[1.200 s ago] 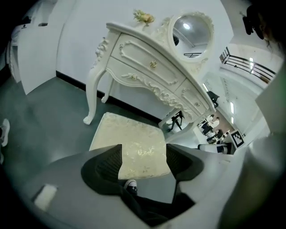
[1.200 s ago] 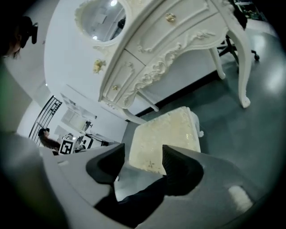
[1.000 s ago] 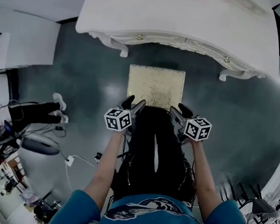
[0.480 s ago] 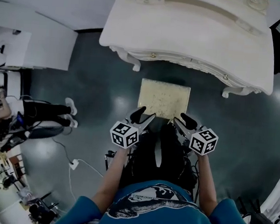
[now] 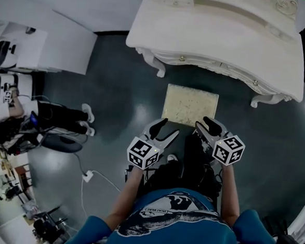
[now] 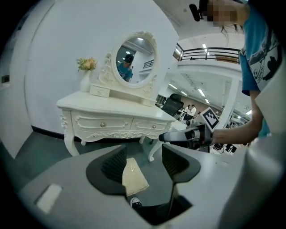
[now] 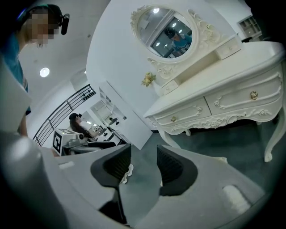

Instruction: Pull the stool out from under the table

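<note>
1. The stool (image 5: 190, 106) stands on the floor just in front of the table (image 5: 226, 35), clear of its edge. I judge it is already pulled out, so it needs no hold.
2. The left gripper (image 5: 166, 130) and right gripper (image 5: 205, 126) are on the stool's far side from the table. Their jaws are apart and empty, and have just been closing slightly.
3. A second ago both grippers sat at the stool's near edge; now they are lifted clear.

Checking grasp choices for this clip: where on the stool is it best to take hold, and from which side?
I'd grip the stool by its seat's near edge, left tongs at one corner, right tongs at the other, coming from the person's side. The seat is flat and rectangular, roughly square to the person, and the table stands beyond its far side.
</note>
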Available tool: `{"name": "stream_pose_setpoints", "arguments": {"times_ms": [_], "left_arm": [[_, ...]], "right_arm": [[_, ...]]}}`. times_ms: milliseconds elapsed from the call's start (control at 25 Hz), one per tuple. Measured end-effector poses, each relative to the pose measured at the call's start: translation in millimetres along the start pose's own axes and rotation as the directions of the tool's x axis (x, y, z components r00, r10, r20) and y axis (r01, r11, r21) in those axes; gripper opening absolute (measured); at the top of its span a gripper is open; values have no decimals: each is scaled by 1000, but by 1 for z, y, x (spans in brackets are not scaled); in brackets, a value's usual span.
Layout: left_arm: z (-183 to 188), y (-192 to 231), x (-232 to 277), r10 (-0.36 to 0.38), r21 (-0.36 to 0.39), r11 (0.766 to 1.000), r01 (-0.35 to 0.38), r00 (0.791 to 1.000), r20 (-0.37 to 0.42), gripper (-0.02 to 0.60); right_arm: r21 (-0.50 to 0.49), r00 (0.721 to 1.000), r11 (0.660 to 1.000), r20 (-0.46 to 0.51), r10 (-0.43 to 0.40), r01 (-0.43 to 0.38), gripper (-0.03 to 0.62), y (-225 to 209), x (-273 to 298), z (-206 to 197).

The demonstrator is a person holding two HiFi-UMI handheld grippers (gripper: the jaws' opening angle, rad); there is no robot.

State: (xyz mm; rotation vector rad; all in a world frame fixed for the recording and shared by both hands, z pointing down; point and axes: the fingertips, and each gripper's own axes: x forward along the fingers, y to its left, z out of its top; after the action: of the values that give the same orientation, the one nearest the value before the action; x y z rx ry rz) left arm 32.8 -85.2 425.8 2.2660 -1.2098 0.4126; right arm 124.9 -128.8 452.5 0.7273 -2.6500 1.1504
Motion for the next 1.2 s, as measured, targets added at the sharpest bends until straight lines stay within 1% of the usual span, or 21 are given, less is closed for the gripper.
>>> {"name": "stream_pose_setpoints", "arguments": {"times_ms": [240, 360, 480, 600, 720, 800, 1000, 1200], "left_arm": [[-6, -21, -50, -44, 29, 999, 42, 996, 74, 223], [-21, -27, -79, -52, 44, 998, 49, 995, 88, 204], [-37, -34, -108, -54, 60, 997, 48, 993, 102, 187], [-54, -43, -134, -67, 80, 995, 58, 992, 108, 183], [-68, -53, -161, -80, 120, 991, 67, 992, 103, 183], [-74, -59, -177, -82, 141, 988, 66, 990, 111, 175], [-80, -70, -208, -76, 164, 985, 51, 986, 150, 140], [-85, -82, -235, -61, 194, 981, 24, 980, 188, 103]], "right_arm": [[-53, 999, 999, 39, -6, 8, 173, 58, -12, -11], [-68, 998, 997, 53, -19, 23, 173, 91, -21, -28], [-89, 998, 996, 64, -10, 15, 175, 123, -31, -49], [-148, 997, 989, 73, 2, 8, 176, 155, -38, -69], [-213, 997, 977, 80, 6, 12, 176, 186, -45, -86], [-234, 996, 972, 87, 7, 14, 176, 203, -50, -94], [-265, 993, 964, 116, 3, 28, 175, 236, -64, -107], [-306, 989, 950, 146, -16, 61, 118, 261, -76, -115]]}}
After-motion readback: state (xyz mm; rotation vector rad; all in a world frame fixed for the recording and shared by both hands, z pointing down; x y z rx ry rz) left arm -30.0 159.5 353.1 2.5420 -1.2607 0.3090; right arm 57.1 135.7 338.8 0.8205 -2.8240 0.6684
